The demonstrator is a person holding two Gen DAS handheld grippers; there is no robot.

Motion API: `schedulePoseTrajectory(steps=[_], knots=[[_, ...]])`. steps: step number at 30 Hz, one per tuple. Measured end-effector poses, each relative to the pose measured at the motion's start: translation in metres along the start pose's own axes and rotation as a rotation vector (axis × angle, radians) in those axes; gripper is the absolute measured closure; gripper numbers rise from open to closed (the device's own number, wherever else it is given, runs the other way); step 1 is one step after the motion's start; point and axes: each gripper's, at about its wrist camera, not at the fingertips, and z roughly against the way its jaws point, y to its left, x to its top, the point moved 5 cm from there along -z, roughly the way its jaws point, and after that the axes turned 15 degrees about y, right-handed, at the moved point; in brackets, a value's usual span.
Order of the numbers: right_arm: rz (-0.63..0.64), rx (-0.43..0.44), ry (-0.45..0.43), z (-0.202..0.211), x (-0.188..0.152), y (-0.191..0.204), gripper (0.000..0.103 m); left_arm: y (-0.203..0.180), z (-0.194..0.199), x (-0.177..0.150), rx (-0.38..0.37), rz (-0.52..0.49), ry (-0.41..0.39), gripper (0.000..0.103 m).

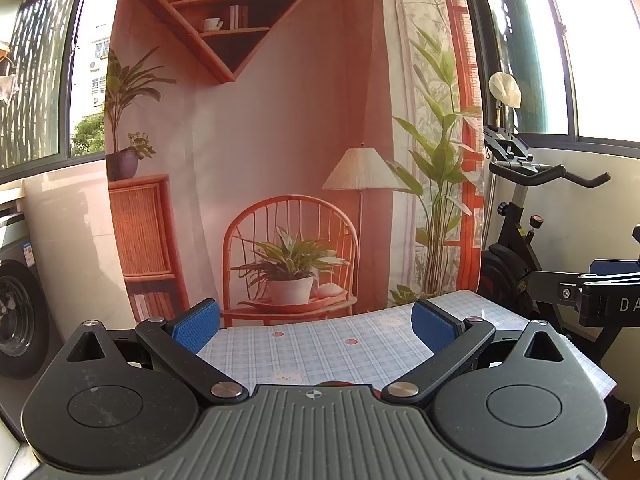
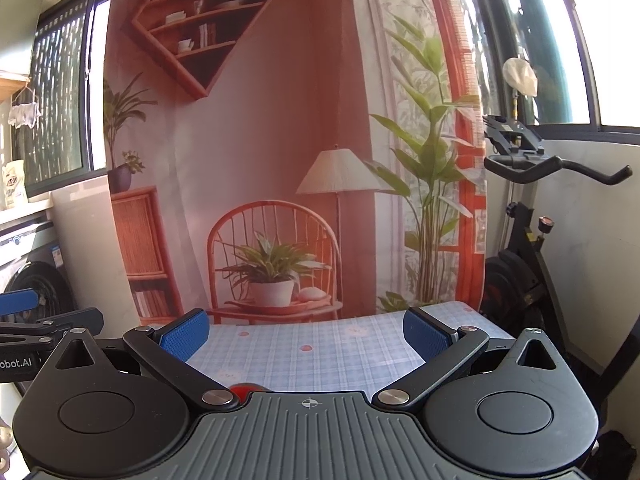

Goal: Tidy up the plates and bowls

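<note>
My left gripper [image 1: 316, 326] is open and empty, held above a table with a blue plaid cloth [image 1: 320, 352]. My right gripper [image 2: 306, 330] is open and empty too, over the same cloth [image 2: 312, 348]. A sliver of something red [image 2: 242, 389] shows just above the right gripper's body, and a red edge [image 1: 334, 383] shows above the left gripper's body; I cannot tell what they are. No plate or bowl shows clearly. The right gripper [image 1: 600, 300] shows at the right edge of the left wrist view. The left gripper [image 2: 24, 332] shows at the left edge of the right wrist view.
A printed backdrop [image 1: 280, 140] of a room hangs behind the table. An exercise bike [image 1: 520, 220] stands at the right, beside the table. A washing machine [image 1: 16, 316] stands at the left. Windows run along both sides.
</note>
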Motion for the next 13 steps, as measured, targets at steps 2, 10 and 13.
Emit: schedulePoseTrajectory(steps=[2, 10, 13], knots=[[0.0, 0.0, 0.001, -0.0002, -0.0003, 0.0006, 0.0, 0.0008, -0.0003, -0.0001, -0.002, 0.0, 0.001, 0.0], [-0.01, 0.004, 0.013, -0.0048, -0.0021, -0.0003, 0.0, 0.0016, -0.0014, -0.0011, 0.001, -0.004, -0.008, 0.0], [-0.011, 0.005, 0.015, -0.0052, -0.0029, 0.0, 0.0, 0.0019, -0.0026, 0.0002, 0.0, -0.004, -0.006, 0.0]])
